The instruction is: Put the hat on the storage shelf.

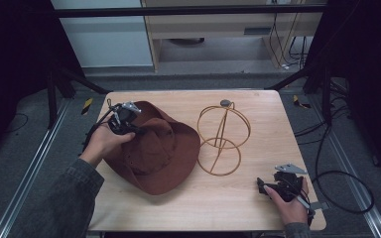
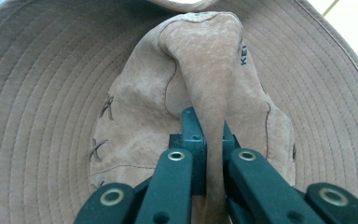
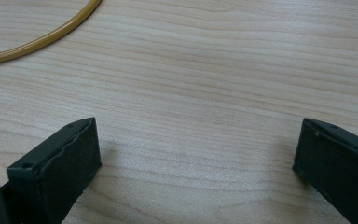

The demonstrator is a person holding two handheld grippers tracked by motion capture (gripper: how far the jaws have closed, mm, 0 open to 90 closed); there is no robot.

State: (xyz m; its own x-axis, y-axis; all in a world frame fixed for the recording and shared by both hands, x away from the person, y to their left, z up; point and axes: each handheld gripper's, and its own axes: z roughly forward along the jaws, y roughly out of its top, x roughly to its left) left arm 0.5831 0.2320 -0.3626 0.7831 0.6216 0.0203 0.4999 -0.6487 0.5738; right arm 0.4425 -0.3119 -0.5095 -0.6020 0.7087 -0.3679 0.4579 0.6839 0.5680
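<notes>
A brown wide-brimmed hat [image 1: 158, 148] lies on the left half of the wooden table [image 1: 258, 124]. My left gripper [image 1: 140, 131] is at the hat's back left and is shut on a raised fold of the crown [image 2: 212, 74]; the left gripper view has the jaws pinching that suede ridge, my left gripper [image 2: 212, 133] centred over the stitched brim. A gold wire hat stand [image 1: 223, 136] is upright right of the hat. My right gripper [image 1: 262, 187] rests low near the table's front right, open, my right gripper [image 3: 196, 154] with bare wood between its fingers.
The stand's gold base ring [image 3: 42, 37] curves across the upper left of the right gripper view. Black cables [image 1: 342, 173] lie on the floor right of the table. A cabinet [image 1: 223, 25] stands behind it, and metal rails run along both sides.
</notes>
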